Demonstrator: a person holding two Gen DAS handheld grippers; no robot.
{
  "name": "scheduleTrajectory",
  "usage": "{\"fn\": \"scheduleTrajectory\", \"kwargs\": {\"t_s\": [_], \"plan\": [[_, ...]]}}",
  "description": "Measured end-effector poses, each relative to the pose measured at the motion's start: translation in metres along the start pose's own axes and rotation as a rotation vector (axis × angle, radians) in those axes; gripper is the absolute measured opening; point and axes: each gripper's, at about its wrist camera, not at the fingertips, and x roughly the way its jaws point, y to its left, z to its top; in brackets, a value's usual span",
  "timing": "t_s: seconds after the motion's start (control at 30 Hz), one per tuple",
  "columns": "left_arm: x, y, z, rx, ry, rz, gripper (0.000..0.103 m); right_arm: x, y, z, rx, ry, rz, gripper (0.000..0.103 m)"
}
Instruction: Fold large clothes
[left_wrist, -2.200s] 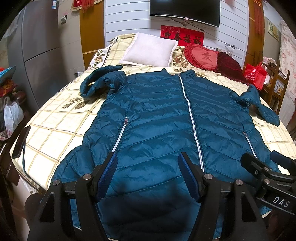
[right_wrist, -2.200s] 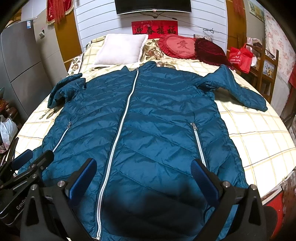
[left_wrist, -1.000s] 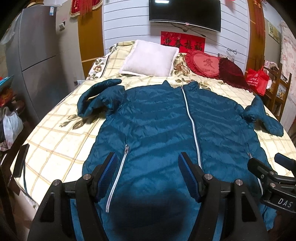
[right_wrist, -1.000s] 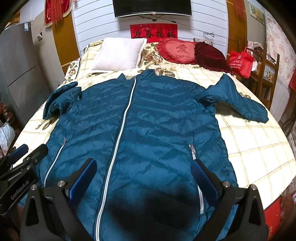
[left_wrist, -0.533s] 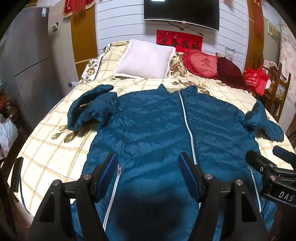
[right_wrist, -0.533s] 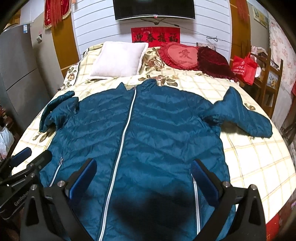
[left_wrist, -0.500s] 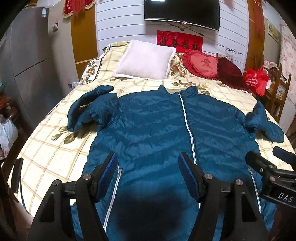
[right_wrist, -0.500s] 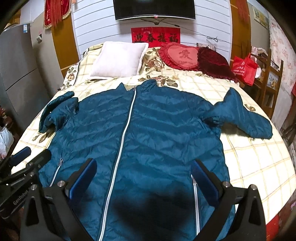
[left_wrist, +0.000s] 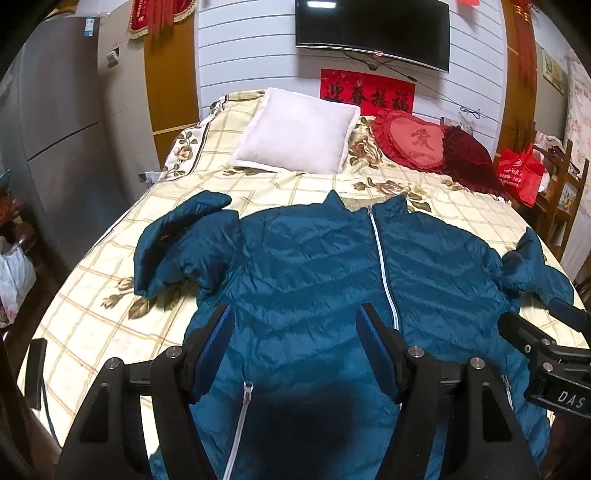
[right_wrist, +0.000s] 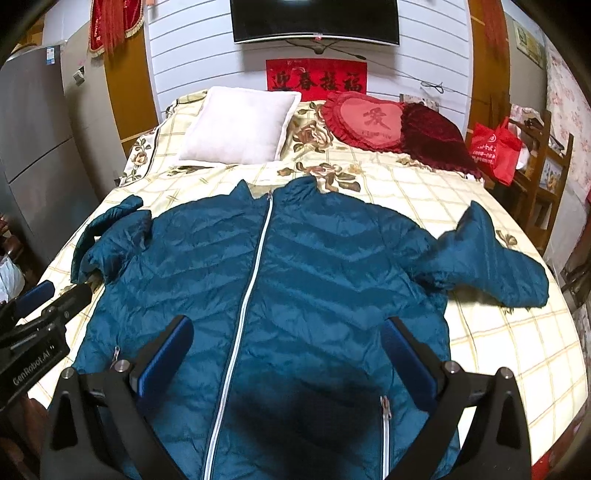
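A large teal quilted jacket (left_wrist: 314, 266) (right_wrist: 303, 266) lies front up on the bed, zipped, collar toward the pillows. Its left sleeve (left_wrist: 177, 243) (right_wrist: 107, 240) is bunched at the shoulder; the right sleeve (right_wrist: 487, 258) (left_wrist: 532, 266) stretches outward. My left gripper (left_wrist: 295, 332) hovers open above the jacket's lower left half, nothing between its fingers. My right gripper (right_wrist: 286, 343) hangs open over the lower middle, also empty. Each gripper shows at the edge of the other's view: the right one (left_wrist: 535, 339) and the left one (right_wrist: 48, 306).
The bed (right_wrist: 498, 343) has a cream checked floral cover. A white pillow (left_wrist: 299, 136), a red heart cushion (right_wrist: 365, 122) and a dark red cushion (right_wrist: 436, 136) sit at the head. A grey cabinet (left_wrist: 55, 129) stands left; a wooden chair with a red bag (right_wrist: 495, 151) stands right.
Both grippers have drawn back and risen, so the jacket looks farther off and more of the bed shows. Both stay open; the jacket has not moved.
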Motion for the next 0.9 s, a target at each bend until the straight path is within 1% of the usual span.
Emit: {"fn": "scheduleTrajectory", "kwargs": {"t_s": [0.2,0.37,0.53,0.77,0.9], "plan": [[0.011,-0.002,0.009,0.020,0.007,0.002,0.081,0.011,0.004,0.017,-0.010,-0.001,0.005,0.103],[0.025,0.005,0.013,-0.011,0.024,-0.010,0.081,0.023,0.006,0.026,-0.014,0.005,0.007,0.103],[0.040,0.009,0.018,-0.008,0.038,0.008,0.081,0.039,0.009,0.035,-0.025,0.020,0.010,0.103],[0.066,0.016,0.037,-0.011,0.031,0.036,0.081,0.069,0.013,0.055,-0.013,0.007,0.018,0.103],[0.083,0.019,0.045,-0.010,0.028,0.048,0.081,0.091,0.017,0.065,-0.015,0.026,0.027,0.103]]}}
